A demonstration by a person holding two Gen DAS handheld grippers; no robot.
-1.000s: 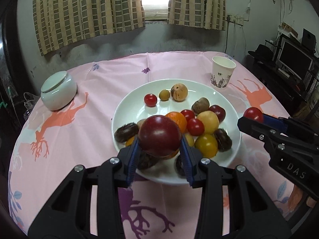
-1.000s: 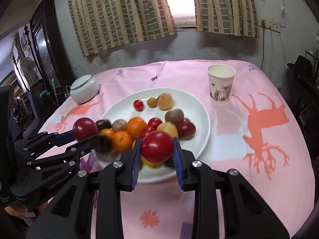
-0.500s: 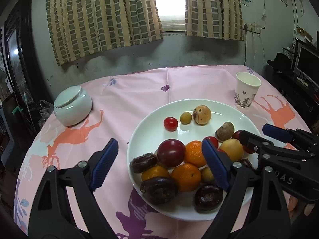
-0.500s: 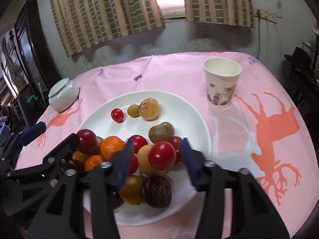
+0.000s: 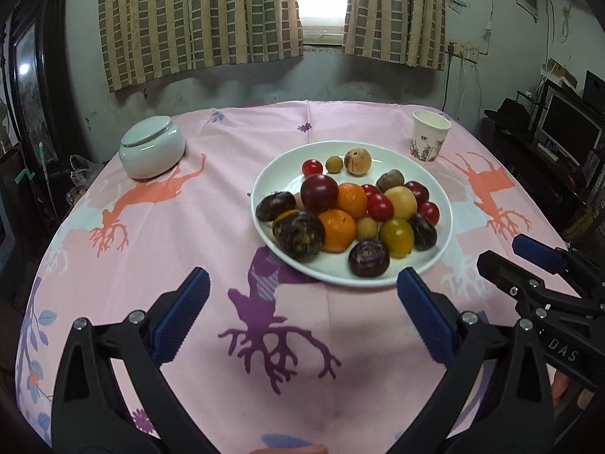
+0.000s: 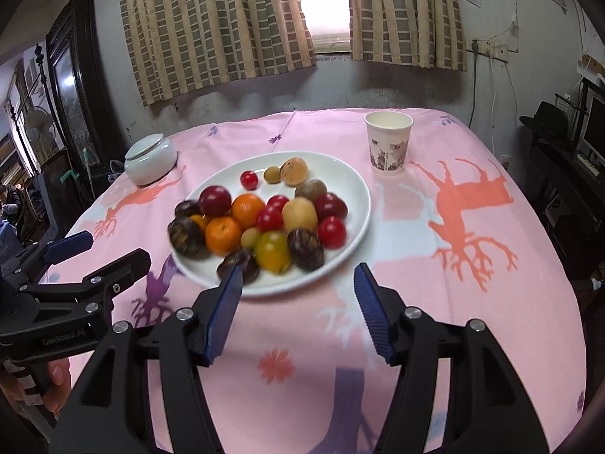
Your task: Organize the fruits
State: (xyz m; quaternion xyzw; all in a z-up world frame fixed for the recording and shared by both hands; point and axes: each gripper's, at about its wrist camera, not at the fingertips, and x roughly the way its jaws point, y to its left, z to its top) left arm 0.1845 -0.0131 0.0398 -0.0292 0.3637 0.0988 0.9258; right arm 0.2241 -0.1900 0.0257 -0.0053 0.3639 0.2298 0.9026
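Fruits (image 5: 351, 212) on plate (image 5: 446, 227), beyond empty fingers (image 5: 181, 316).

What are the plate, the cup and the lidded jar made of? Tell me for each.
Plate: looks like glazed white ceramic, smooth with a soft sheen.
Cup: probably paper, with thin matte walls and a printed pattern.
Lidded jar: seemingly glazed ceramic, pale and glossy; could be porcelain.

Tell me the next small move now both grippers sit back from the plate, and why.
Probably hold both back and check for stragglers. The left gripper and right gripper have just been opening, empty, and every fruit in view lies on the white plate.
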